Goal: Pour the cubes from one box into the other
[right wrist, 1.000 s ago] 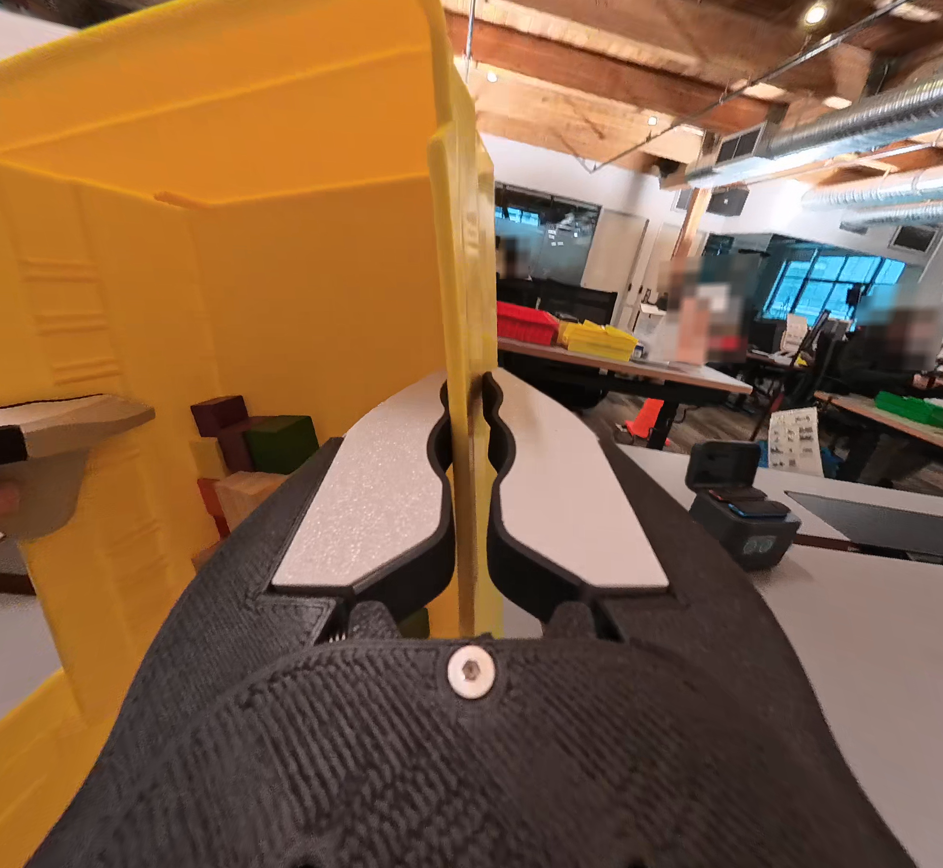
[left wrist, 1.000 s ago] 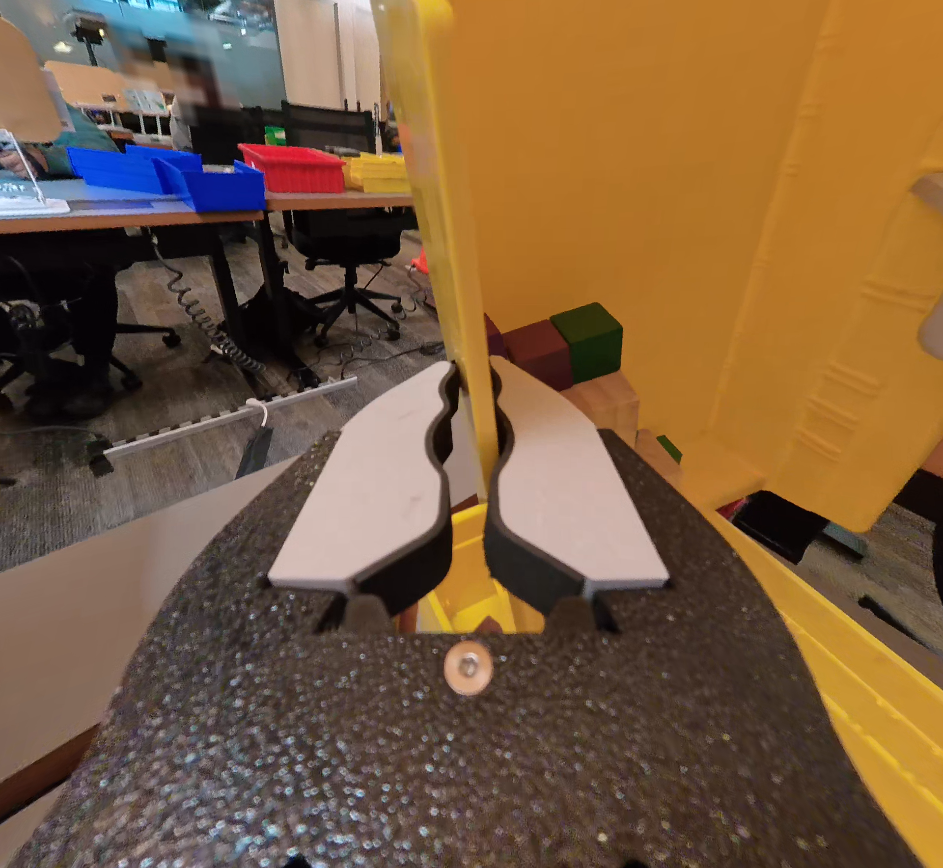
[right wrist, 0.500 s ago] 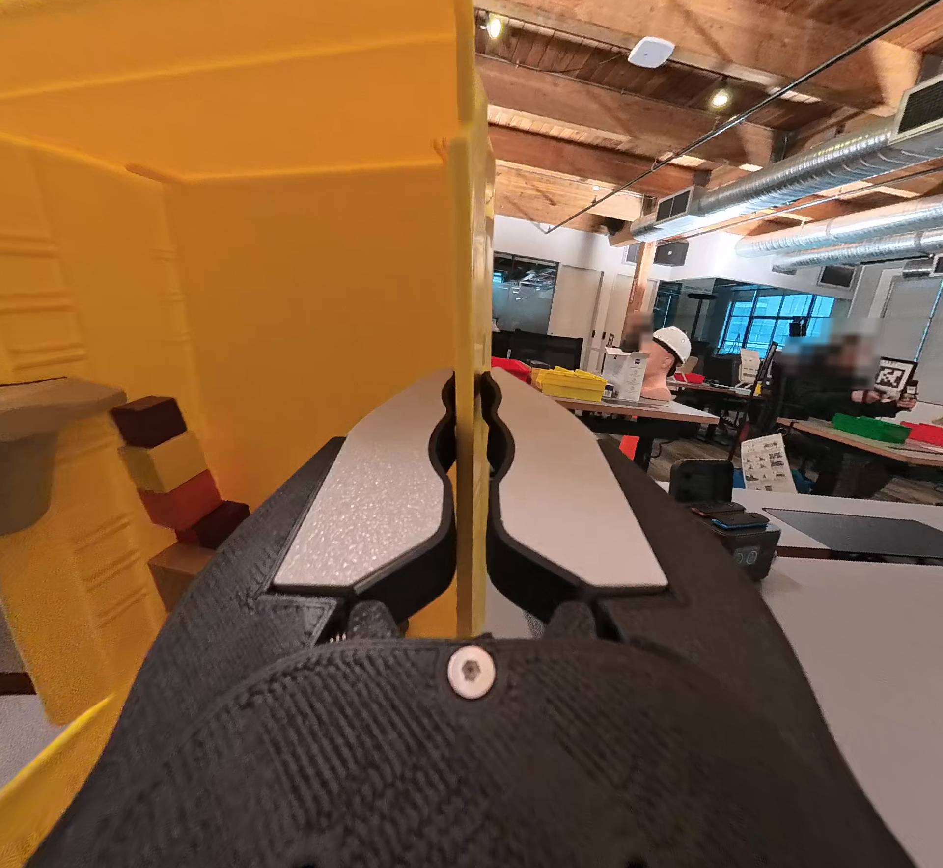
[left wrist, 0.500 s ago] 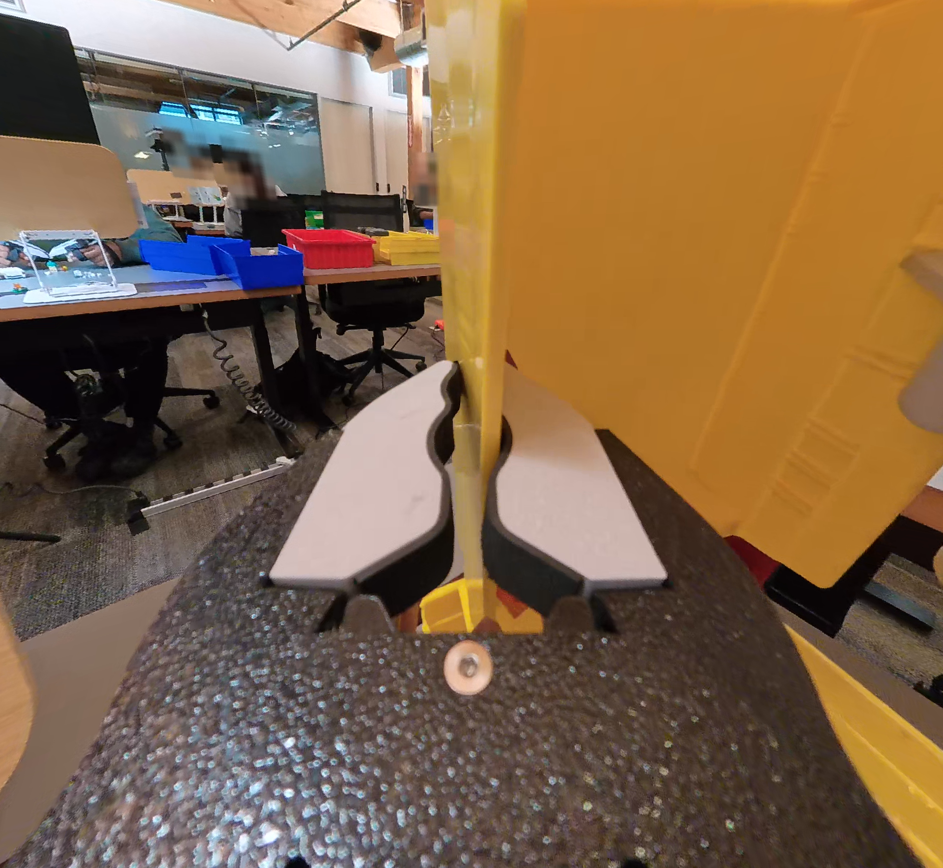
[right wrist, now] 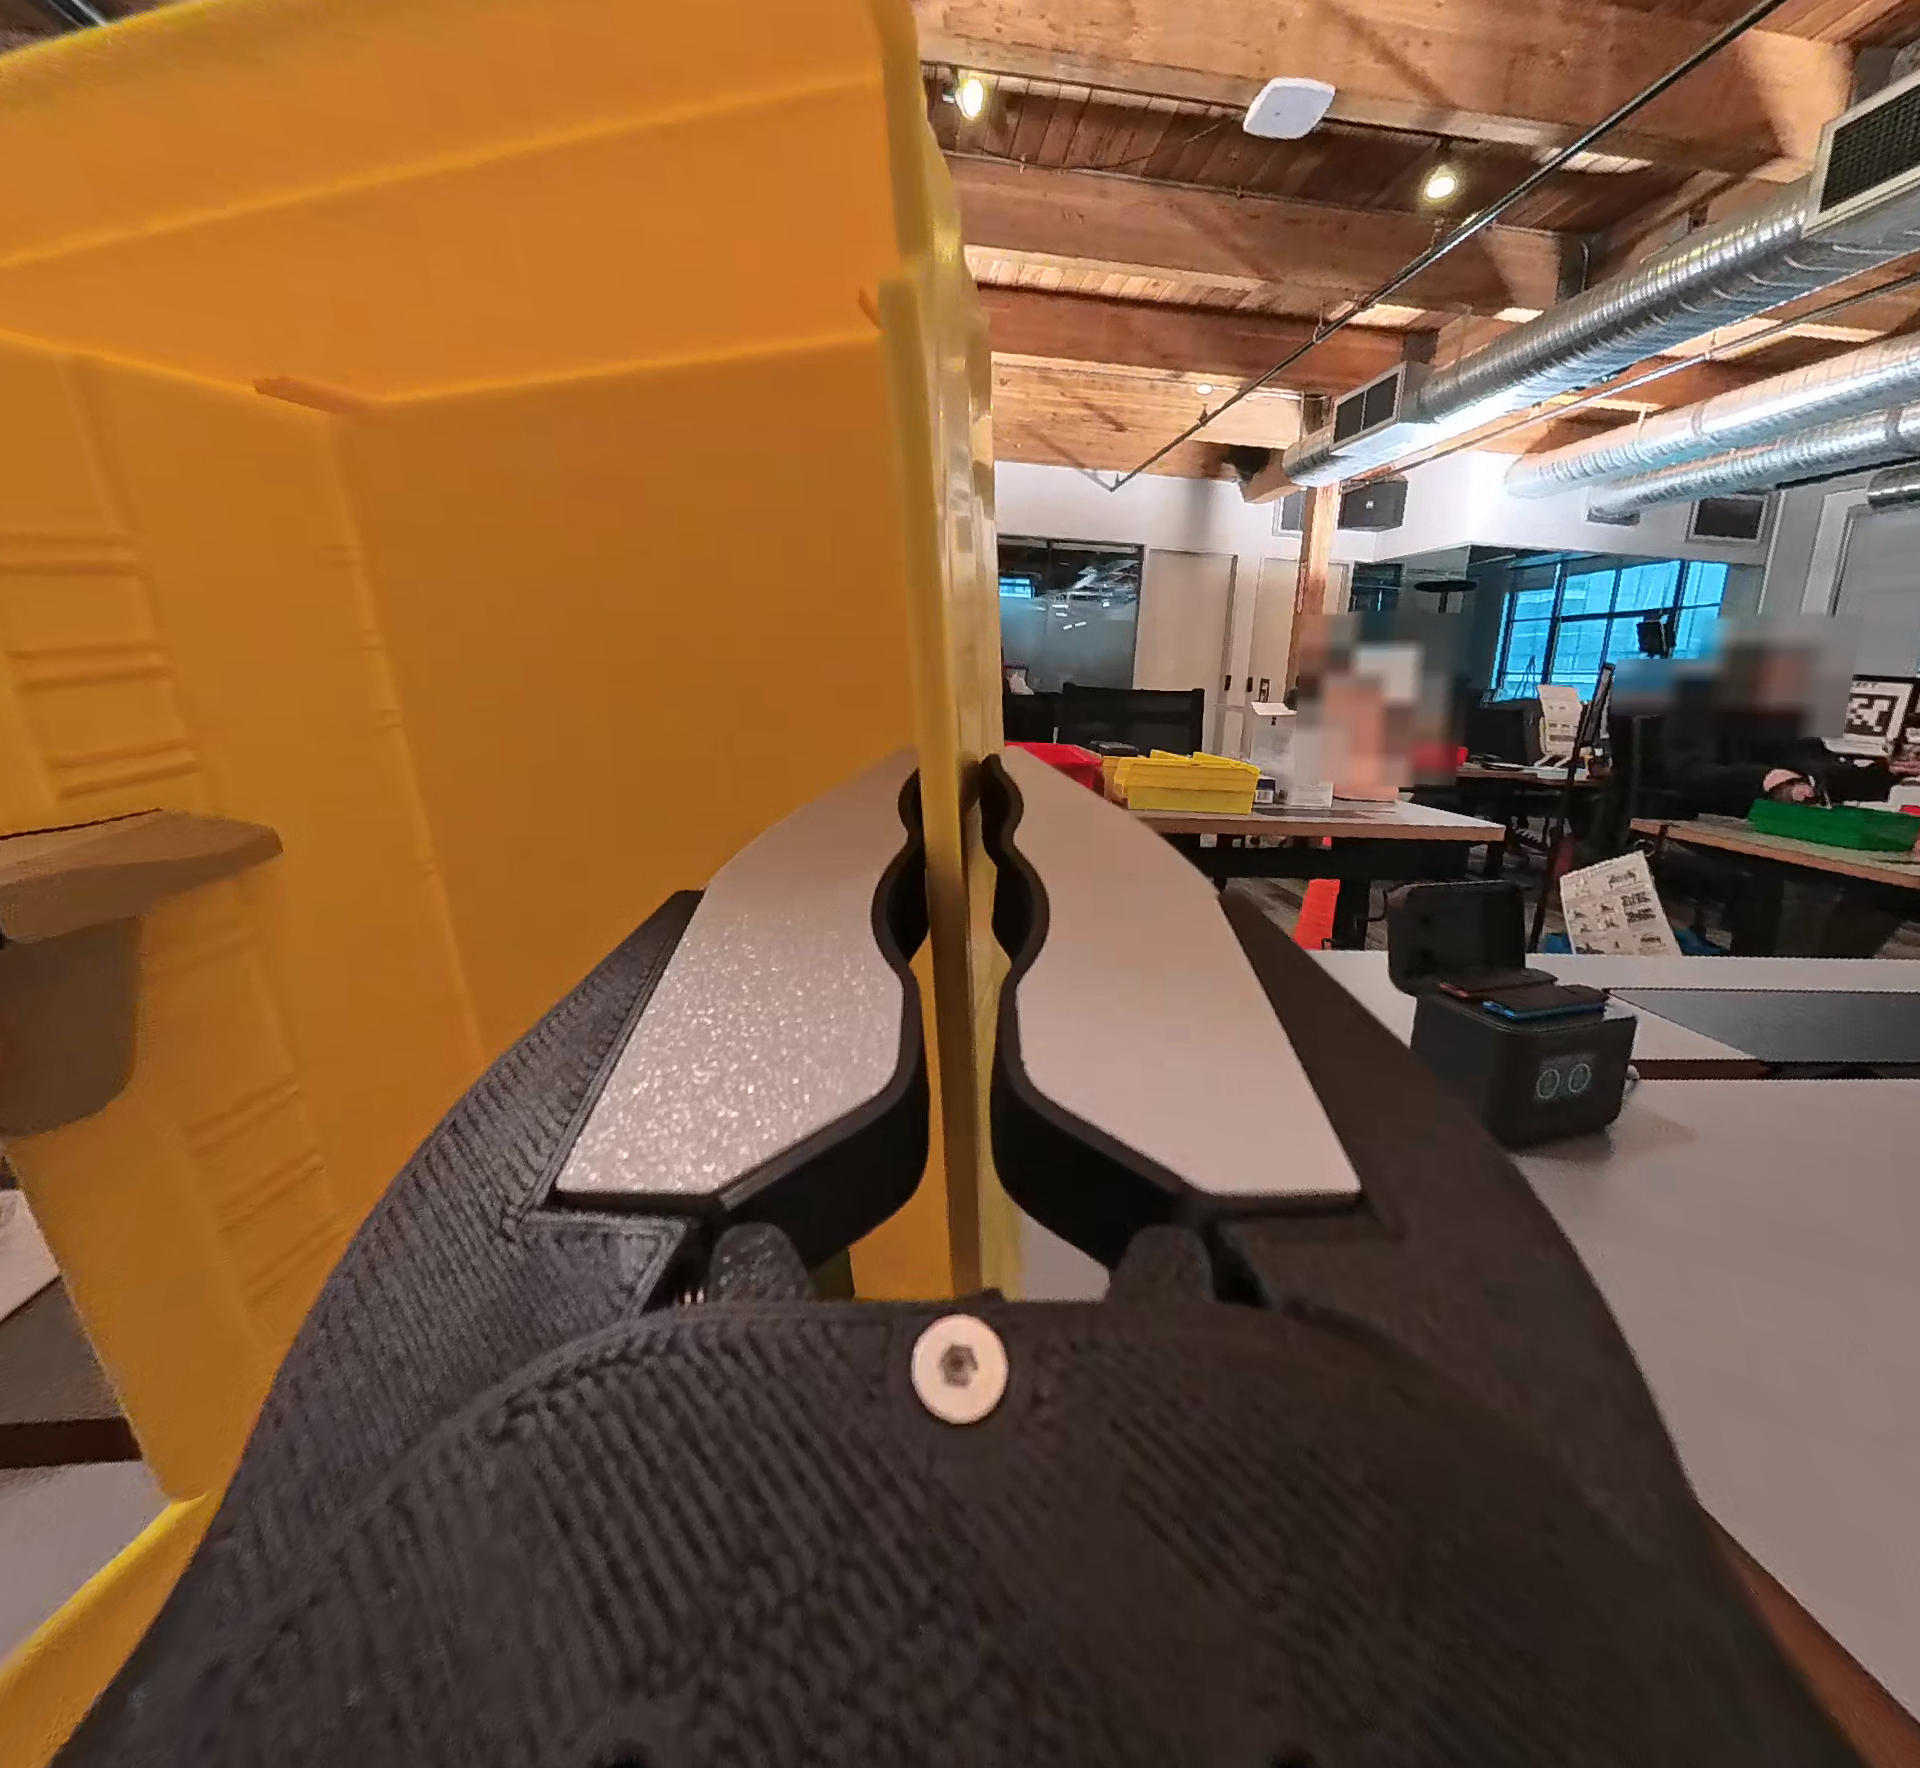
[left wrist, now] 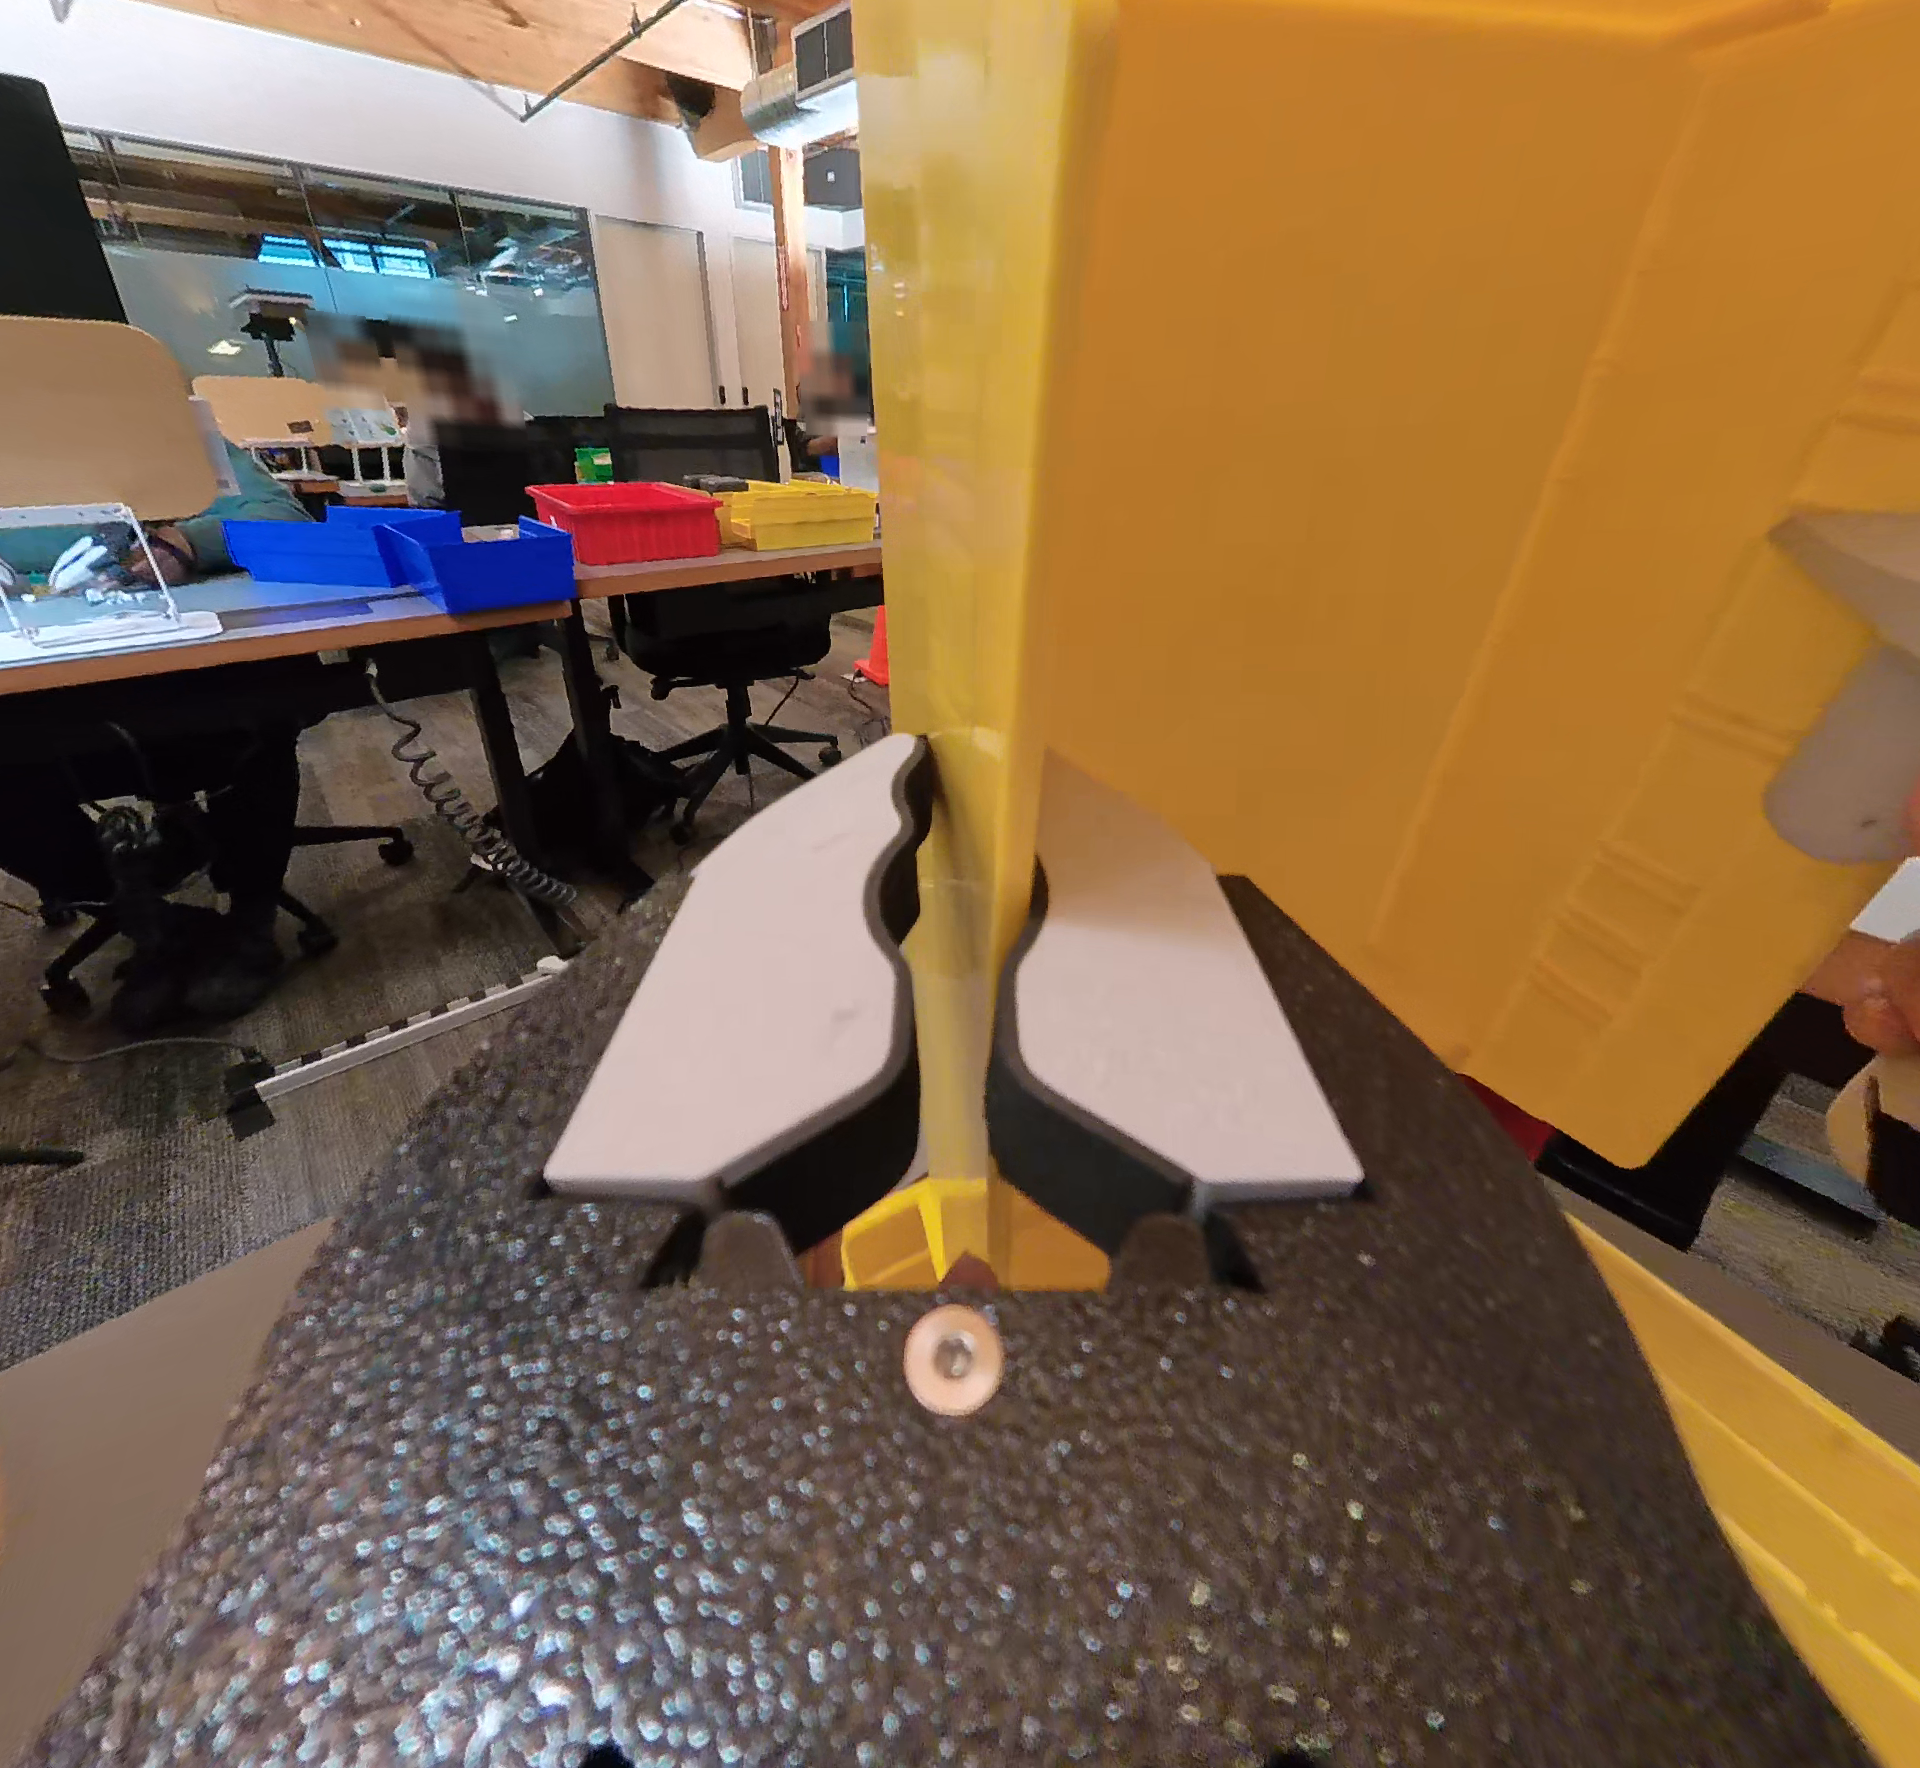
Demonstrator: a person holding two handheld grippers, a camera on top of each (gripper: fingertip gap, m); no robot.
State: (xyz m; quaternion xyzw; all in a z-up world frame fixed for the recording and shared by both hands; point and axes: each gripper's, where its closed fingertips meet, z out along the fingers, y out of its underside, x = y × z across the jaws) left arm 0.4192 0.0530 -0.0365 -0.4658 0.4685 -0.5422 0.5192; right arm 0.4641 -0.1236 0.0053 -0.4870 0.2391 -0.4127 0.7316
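Note:
A yellow box [left wrist: 1351, 471] is held up on end between both grippers, its open side facing the cameras. My left gripper [left wrist: 971, 783] is shut on its left wall. My right gripper [right wrist: 954, 783] is shut on its right wall [right wrist: 940, 575]. No cubes show inside the lifted box [right wrist: 520, 627] in either view. The rim of a second yellow box [left wrist: 1766, 1469] lies below it, and also shows at the lower left of the right wrist view [right wrist: 83, 1614]. Its contents are hidden by the grippers.
A black device [right wrist: 1507, 1043] stands on the white table [right wrist: 1766, 1303] to the right. Behind are desks with blue [left wrist: 478, 565], red [left wrist: 623, 518] and yellow bins [left wrist: 800, 513], office chairs and seated people. A hand [left wrist: 1881, 1001] shows at the right edge.
The lifted box has tipped further up on end. The coloured cubes that lay in its lower corner have slid out of view. Both grippers kept their hold and rose.

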